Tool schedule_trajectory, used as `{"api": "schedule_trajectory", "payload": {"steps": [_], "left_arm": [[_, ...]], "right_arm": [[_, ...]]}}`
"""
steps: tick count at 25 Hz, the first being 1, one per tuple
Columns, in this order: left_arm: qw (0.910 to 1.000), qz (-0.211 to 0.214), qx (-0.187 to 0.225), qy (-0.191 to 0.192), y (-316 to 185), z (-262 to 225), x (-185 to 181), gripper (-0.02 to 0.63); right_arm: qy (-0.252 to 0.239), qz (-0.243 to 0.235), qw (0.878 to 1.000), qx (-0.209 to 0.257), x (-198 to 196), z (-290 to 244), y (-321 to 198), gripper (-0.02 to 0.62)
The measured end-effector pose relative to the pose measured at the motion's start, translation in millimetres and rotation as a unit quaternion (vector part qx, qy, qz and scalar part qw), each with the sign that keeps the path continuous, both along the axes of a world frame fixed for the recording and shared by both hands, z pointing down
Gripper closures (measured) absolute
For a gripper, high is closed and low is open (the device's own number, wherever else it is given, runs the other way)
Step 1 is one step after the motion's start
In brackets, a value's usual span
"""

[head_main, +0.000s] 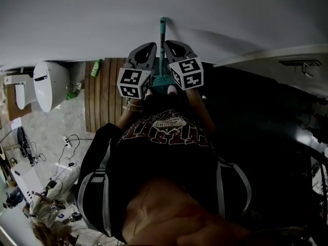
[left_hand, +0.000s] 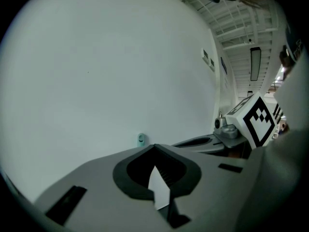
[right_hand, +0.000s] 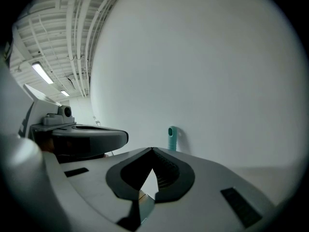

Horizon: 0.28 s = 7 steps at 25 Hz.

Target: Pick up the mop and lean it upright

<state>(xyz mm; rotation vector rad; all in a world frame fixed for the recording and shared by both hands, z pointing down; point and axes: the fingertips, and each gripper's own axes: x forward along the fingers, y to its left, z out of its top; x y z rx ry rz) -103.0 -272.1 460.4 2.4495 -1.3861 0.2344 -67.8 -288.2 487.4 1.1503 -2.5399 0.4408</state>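
The mop's teal handle [head_main: 162,40] stands upright against the white wall [head_main: 77,19], its top end [head_main: 163,21] touching the wall. My left gripper [head_main: 152,45] and right gripper [head_main: 167,43] are raised on either side of the handle, both shut and holding nothing. In the left gripper view the handle's tip [left_hand: 141,138] shows just beyond my closed left gripper [left_hand: 154,146], with the right gripper [left_hand: 203,141] beside it. The right gripper view shows the handle's tip [right_hand: 172,138] past my closed right gripper [right_hand: 152,149], and the left gripper [right_hand: 89,137] to the side.
A white toilet [head_main: 51,83] stands at the left beside a wooden slatted floor panel [head_main: 102,94] and a green bottle [head_main: 96,68]. Cables [head_main: 69,142] and clutter lie on the tiled floor. A dark fixture with a pale rim [head_main: 277,58] fills the right.
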Motion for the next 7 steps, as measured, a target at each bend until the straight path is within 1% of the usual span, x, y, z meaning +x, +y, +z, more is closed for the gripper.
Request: {"api": "schedule_trajectory", "payload": {"steps": [7], "left_arm": [[1.0, 0.004, -0.008, 0.0, 4.5, 2.2, 2.4, 0.568]], "right_arm": [[0.002, 0.002, 1.0, 0.001, 2.5, -0.1, 1.3, 0.577]]}}
